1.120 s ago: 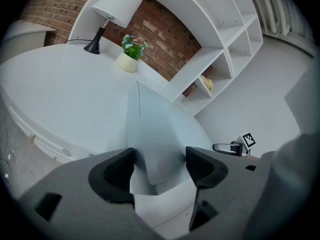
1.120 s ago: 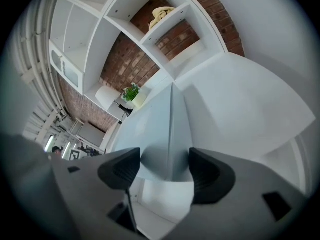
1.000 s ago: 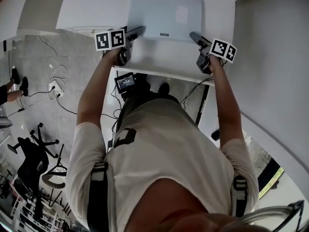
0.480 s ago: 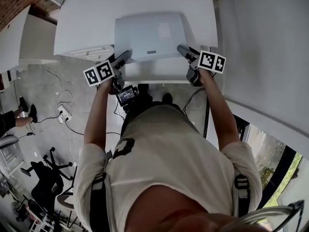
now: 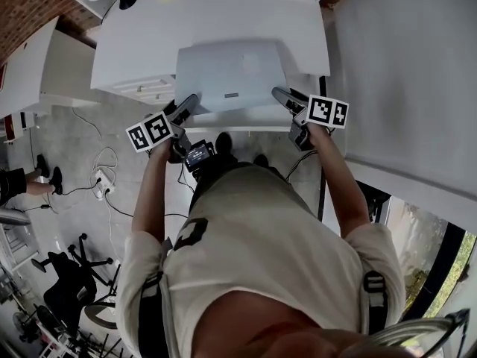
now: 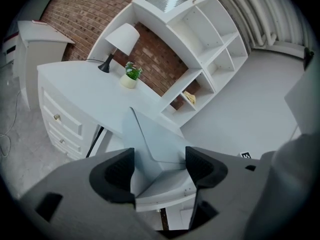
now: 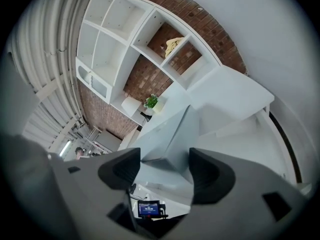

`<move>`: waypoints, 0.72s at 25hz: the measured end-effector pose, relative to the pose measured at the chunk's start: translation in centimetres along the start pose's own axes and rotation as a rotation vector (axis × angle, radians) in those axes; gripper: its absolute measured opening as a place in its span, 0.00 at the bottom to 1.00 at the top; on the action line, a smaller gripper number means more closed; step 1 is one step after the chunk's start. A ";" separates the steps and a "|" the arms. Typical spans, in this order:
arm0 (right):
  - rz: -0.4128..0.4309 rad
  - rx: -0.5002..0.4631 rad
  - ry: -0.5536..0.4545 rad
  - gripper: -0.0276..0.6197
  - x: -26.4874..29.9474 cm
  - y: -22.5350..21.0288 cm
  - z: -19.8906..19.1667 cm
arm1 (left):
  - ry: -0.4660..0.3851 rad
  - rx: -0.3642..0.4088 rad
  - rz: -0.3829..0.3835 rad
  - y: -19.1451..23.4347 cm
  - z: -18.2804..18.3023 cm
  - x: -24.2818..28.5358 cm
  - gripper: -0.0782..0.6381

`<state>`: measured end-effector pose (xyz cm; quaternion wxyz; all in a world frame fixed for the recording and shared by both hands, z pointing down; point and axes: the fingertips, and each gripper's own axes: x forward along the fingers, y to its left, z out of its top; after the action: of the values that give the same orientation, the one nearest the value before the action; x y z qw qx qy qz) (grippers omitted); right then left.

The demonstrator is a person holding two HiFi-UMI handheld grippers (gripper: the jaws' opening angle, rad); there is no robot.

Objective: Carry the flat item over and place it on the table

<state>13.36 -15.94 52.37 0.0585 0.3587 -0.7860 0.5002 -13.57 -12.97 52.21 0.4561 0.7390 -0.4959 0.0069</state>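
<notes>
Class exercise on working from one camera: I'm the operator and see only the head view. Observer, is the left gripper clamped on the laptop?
Observer: No. The left gripper view shows the left gripper open, jaws wide apart and not pressing the laptop.
Operator: And the right one?
Observer: The right gripper is open as well, in its own view.
Operator: What lies beyond my picture's top edge?
Observer: A white shelf unit stands behind the desk, against a brick wall.
</notes>
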 end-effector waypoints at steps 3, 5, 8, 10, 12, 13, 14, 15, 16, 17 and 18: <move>0.028 -0.019 -0.011 0.50 -1.3 0.8 -0.1 | -0.018 -0.010 0.001 -0.9 -0.8 -1.4 0.57; 0.057 -0.027 -0.015 0.50 -2.3 1.7 -0.3 | -0.044 -0.018 0.001 -1.7 -1.1 -2.5 0.57; 0.094 -0.038 -0.014 0.49 -3.9 2.9 -0.9 | -0.075 -0.022 0.005 -2.9 -1.8 -4.4 0.57; 0.115 -0.041 -0.011 0.49 -5.0 3.5 -1.9 | -0.087 -0.028 0.013 -3.4 -2.9 -5.9 0.57; 0.134 -0.038 -0.007 0.50 -5.8 4.0 -3.0 | -0.099 -0.045 0.024 -3.6 -4.3 -7.4 0.57; 0.140 -0.038 -0.002 0.50 -6.0 4.2 -3.3 | -0.106 -0.056 0.030 -3.6 -4.9 -7.8 0.57; 0.144 -0.039 0.004 0.50 -6.1 4.4 -3.4 | -0.111 -0.068 0.034 -3.6 -5.2 -8.1 0.57; 0.146 -0.042 0.010 0.50 -6.2 4.6 -3.4 | -0.115 -0.081 0.036 -3.5 -5.5 -8.3 0.57; 0.147 -0.042 0.016 0.50 -6.2 4.8 -3.4 | -0.117 -0.093 0.037 -3.4 -5.8 -8.5 0.57; 0.148 -0.037 0.019 0.50 -6.3 5.0 -3.7 | -0.117 -0.106 0.036 -3.2 -6.1 -8.8 0.57; 0.148 -0.028 0.021 0.50 -6.4 5.4 -4.2 | -0.114 -0.118 0.033 -2.8 -6.5 -9.3 0.57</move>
<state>13.60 -7.95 47.52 0.0345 0.2935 -0.8167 0.4957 -13.31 -1.53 49.82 0.4697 0.7016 -0.5329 -0.0570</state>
